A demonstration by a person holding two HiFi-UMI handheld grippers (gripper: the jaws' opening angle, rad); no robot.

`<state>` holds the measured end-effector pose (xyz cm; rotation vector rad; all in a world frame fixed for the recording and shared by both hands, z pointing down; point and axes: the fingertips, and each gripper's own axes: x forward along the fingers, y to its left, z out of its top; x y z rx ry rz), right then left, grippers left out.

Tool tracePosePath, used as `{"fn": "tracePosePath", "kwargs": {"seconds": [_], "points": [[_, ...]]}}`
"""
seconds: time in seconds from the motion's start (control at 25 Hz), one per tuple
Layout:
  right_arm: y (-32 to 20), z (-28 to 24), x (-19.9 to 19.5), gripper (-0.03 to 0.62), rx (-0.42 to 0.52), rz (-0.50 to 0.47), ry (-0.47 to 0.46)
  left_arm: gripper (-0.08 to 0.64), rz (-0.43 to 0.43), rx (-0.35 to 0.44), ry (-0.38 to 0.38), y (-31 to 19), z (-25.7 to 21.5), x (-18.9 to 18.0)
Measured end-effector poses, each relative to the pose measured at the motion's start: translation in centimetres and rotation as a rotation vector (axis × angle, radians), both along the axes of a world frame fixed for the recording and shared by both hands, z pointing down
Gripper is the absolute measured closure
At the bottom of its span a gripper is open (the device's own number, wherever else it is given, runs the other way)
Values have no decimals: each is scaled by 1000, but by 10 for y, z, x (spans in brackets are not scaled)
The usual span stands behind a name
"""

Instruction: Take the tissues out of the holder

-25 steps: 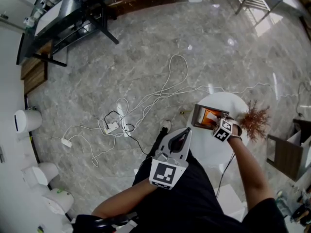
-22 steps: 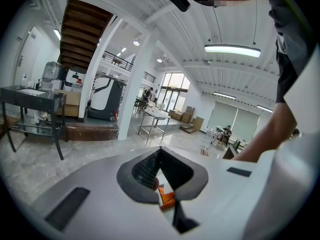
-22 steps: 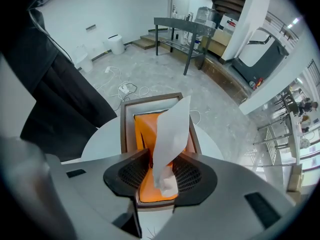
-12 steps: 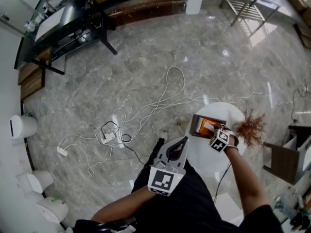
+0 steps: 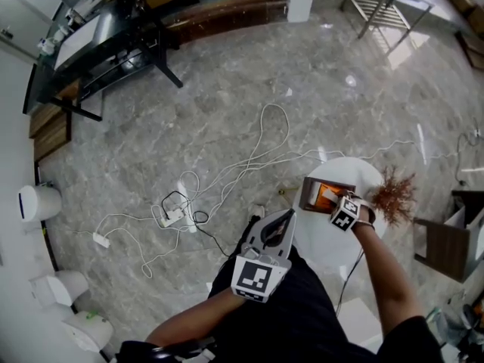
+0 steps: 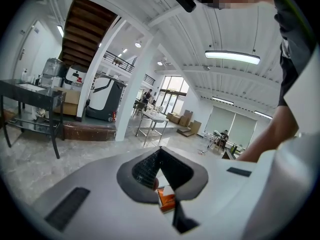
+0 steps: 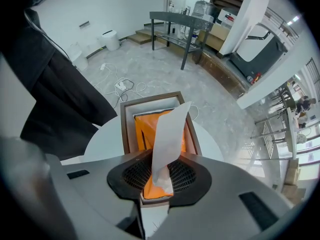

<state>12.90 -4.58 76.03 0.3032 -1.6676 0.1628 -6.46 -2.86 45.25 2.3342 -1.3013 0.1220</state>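
The right gripper [image 7: 160,173] points straight down, and its jaws have just been closing. A white tissue [image 7: 167,134] stands up between them. The jaws pinch its lower end, which looks a bit crumpled there. The tissue comes out of an orange pack [image 7: 141,129] (the pack lies right under the jaws). The pack sits inside a brown wooden holder [image 7: 126,129], and the holder stands on a round white bench [image 7: 102,141].

The left gripper [image 6: 159,153] is held close to the person's body, beside the bench and apart from the holder. Its jaws are together at the tips, with nothing in them.

A brown dried plant [image 5: 393,191] shows at the bench's edge, just past the right hand. Farther off, white cables [image 5: 227,157] lie in loops on the grey stone floor [image 5: 340,66].
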Motion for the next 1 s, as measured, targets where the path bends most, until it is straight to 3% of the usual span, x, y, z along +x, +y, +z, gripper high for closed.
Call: {"fn": "tracePosePath", "kwargs": {"seconds": [0.48,1.0], "points": [[0,-19,-7,531,53,25,8,558,67,13,74,0,-9,1],[-2,-38,-3,555,67,60,31,558,153,9,93,-8,-10,12]]}}
